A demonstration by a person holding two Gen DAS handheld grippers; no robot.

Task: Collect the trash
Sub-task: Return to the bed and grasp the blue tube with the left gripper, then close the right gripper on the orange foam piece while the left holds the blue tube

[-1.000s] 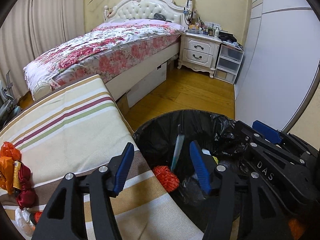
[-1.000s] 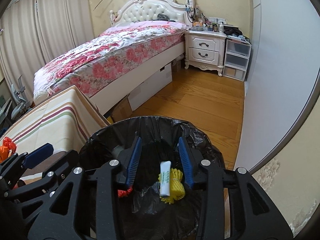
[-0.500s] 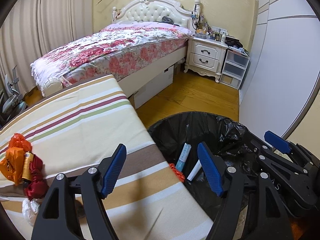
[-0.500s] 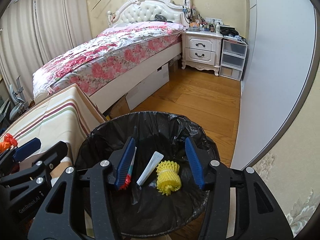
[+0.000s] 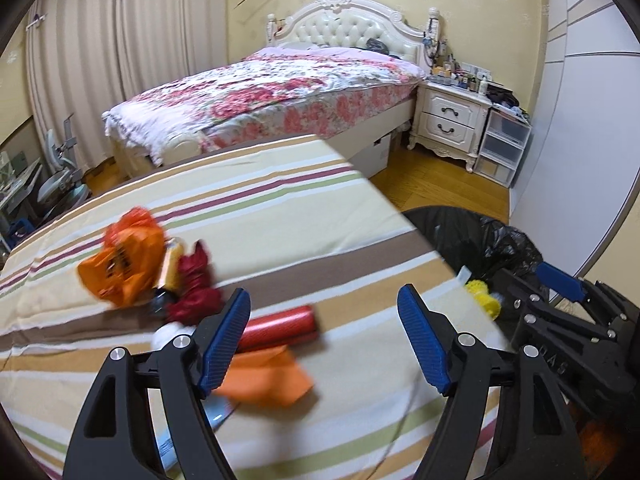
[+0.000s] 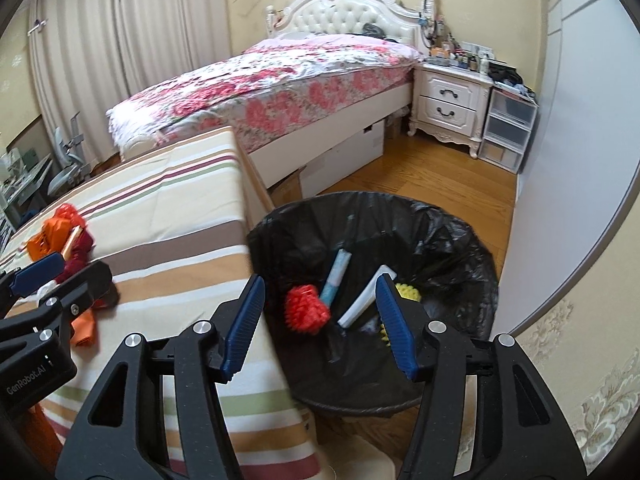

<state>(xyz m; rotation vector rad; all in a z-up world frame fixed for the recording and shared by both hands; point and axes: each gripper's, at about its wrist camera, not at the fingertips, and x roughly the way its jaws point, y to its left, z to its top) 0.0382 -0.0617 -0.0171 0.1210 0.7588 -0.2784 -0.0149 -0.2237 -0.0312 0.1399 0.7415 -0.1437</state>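
Observation:
My left gripper point(image 5: 324, 336) is open and empty above the striped tablecloth point(image 5: 260, 216). Just beyond its left finger lie a red tube point(image 5: 280, 326), an orange wrapper point(image 5: 266, 378), a crumpled orange bag point(image 5: 124, 256) and dark red netting point(image 5: 194, 280). My right gripper point(image 6: 320, 320) is open and empty over the black-lined trash bin point(image 6: 452, 232). In the bin lie a red foam net point(image 6: 306, 308), a blue tube point(image 6: 336, 276), a white tube point(image 6: 366, 298) and a yellow foam net point(image 6: 408, 292). The bin also shows in the left wrist view point(image 5: 480, 236).
The table edge point(image 6: 246, 200) stands right against the bin. Beyond are a bed with a floral cover point(image 5: 280, 84), a white nightstand point(image 5: 450, 120), plastic drawers point(image 5: 504, 146), wood floor point(image 6: 432, 176) and a white wardrobe wall point(image 6: 580, 160) on the right.
My left gripper has swung left from the bin to over the table, bringing the trash pile into view. My right gripper has pulled back and opened wider; the white tube and yellow net lie in the bin.

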